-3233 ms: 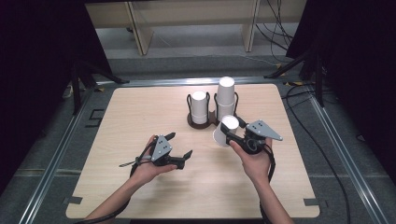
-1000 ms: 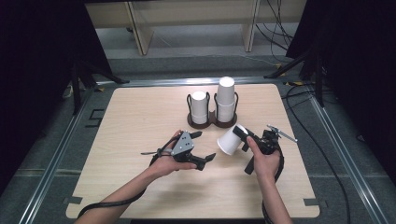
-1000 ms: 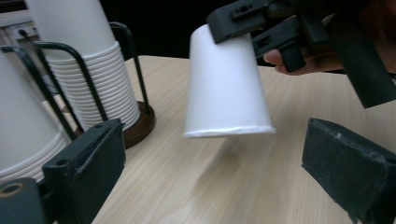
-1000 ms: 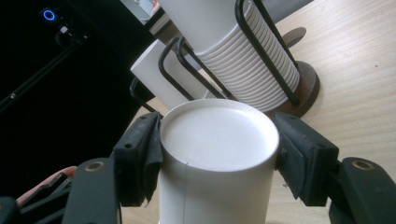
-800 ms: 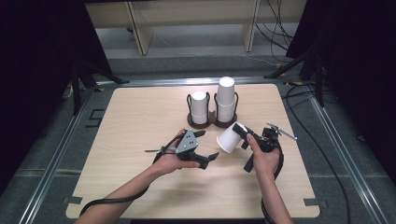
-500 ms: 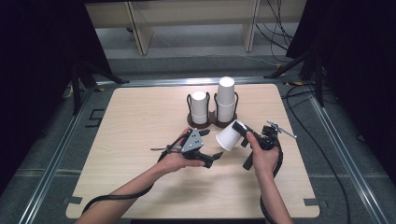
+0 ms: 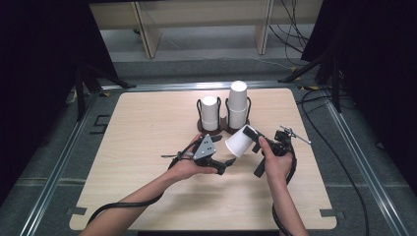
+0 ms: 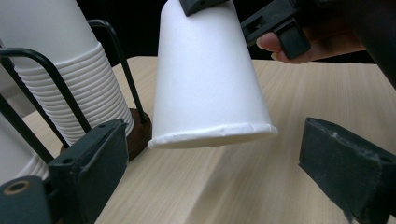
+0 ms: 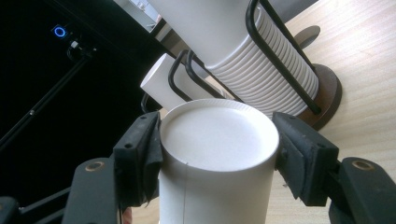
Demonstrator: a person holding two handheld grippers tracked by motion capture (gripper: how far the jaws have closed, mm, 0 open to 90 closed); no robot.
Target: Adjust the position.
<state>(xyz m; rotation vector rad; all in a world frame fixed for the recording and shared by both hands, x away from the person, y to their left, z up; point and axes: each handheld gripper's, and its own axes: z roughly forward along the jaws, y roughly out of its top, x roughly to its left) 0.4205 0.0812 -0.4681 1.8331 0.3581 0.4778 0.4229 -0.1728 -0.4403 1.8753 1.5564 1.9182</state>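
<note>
Left gripper (image 7: 222,164) hung spread wide over the pale wood table (image 7: 147,128), rim of the paper cup (image 7: 240,141) just ahead, right gripper (image 7: 255,140) pinched that cup's base, tilted above the tabletop, cup rack (image 7: 223,123) behind, then grey floor (image 7: 206,54), wooden shelf legs (image 7: 147,29), black curtains (image 7: 44,59).
</note>
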